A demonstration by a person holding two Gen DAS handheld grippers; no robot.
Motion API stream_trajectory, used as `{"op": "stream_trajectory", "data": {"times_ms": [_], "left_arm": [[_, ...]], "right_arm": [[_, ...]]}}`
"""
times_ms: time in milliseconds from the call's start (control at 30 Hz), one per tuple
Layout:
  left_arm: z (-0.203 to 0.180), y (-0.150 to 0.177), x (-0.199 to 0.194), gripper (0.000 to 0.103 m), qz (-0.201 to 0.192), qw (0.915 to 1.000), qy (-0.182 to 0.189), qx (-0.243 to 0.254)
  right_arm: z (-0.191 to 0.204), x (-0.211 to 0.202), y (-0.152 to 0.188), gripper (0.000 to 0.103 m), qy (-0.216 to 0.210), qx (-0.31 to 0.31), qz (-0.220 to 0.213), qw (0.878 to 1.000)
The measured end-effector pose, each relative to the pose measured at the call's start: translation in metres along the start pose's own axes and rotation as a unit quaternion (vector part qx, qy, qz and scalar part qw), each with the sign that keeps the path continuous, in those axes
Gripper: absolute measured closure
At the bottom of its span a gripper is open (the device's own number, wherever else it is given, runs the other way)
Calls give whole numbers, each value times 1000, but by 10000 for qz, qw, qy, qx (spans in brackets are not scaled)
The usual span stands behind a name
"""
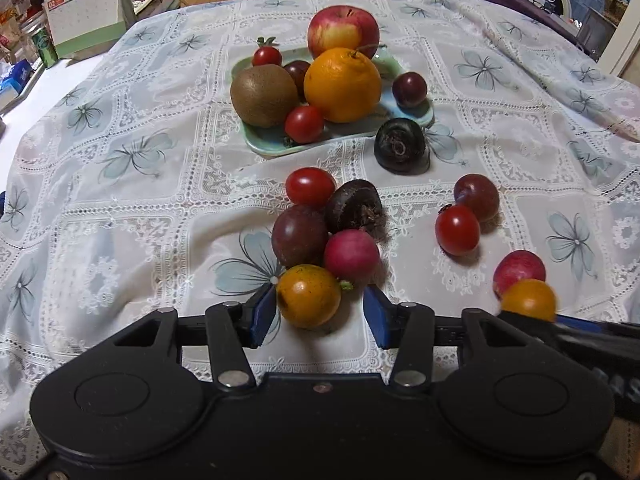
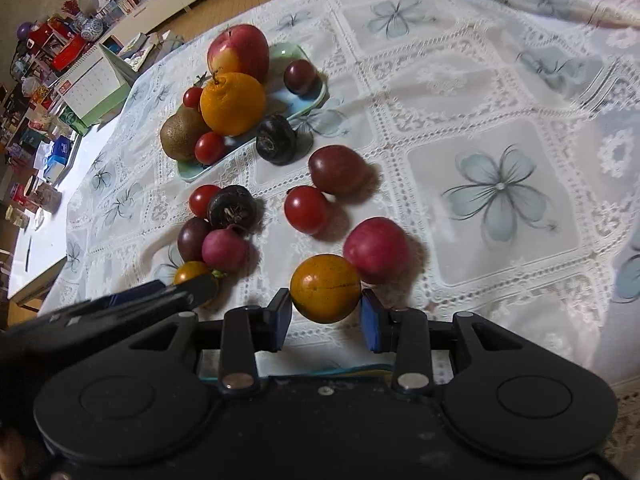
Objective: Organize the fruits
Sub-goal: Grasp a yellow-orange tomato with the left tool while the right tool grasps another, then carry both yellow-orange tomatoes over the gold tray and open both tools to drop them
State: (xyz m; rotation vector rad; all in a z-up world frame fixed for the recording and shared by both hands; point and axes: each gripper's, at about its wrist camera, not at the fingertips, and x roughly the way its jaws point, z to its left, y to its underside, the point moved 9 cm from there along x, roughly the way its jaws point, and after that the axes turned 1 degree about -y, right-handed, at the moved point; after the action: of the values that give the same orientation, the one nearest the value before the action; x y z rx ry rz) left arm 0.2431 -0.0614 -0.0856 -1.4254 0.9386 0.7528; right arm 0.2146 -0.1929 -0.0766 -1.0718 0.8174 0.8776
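Note:
A small orange-yellow fruit (image 1: 308,296) lies on the lace cloth between the fingers of my left gripper (image 1: 319,308). The left pad touches it and the right pad stands off, so this gripper is open. My right gripper (image 2: 325,305) has both blue pads against a second orange-yellow fruit (image 2: 325,288), shut on it, with a red fruit (image 2: 376,250) just behind. A pale green plate (image 1: 260,146) further back holds an apple (image 1: 343,28), an orange (image 1: 342,85), a kiwi (image 1: 264,95), cherry tomatoes and dark plums.
Loose fruit crowds ahead of the left gripper: a pink-red one (image 1: 351,255), a dark plum (image 1: 299,235), a cherry tomato (image 1: 310,186) and two black bulbs (image 1: 354,204). A desk calendar (image 1: 86,12) stands at the back left. The cloth drops off at the left edge.

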Motion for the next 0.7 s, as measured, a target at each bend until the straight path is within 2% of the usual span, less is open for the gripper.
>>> {"op": "stream_trajectory", "data": {"times_ms": [100,267,333,567,600,633,667,700], "left_arm": [[3,1,8,54,-14,10000,-68,-22],[4,2,12,55,9,9999,85,-112],[5,3,9,58,-24,10000,56,-65],[10,6,-20,58,-90,9998,88,-140],[10,7,-27,58,-134,9998,85,-126],[11,8,-35,58,-166,9998,58,-102],[12,9,-44,58,-207,9997,42,-85],[12,11,-51,58,-252,9996,56,-76]], "right_arm": [[-2,-5,4,65,19,-118,-115,9999],[1,-7,13,65,-36,-261,-91,9996],[3,-6,17,65,-66,-282,-67,9996],[12,-15,27,65,-94,-399,-29,9992],[14,-18,27,68,-126,-418,-42,9990],[15,-23,28,83,-159,-442,-70,9989],[17,-28,28,91,-191,-487,-103,9986],[19,-33,29,93,-196,-525,-112,9984]]}}
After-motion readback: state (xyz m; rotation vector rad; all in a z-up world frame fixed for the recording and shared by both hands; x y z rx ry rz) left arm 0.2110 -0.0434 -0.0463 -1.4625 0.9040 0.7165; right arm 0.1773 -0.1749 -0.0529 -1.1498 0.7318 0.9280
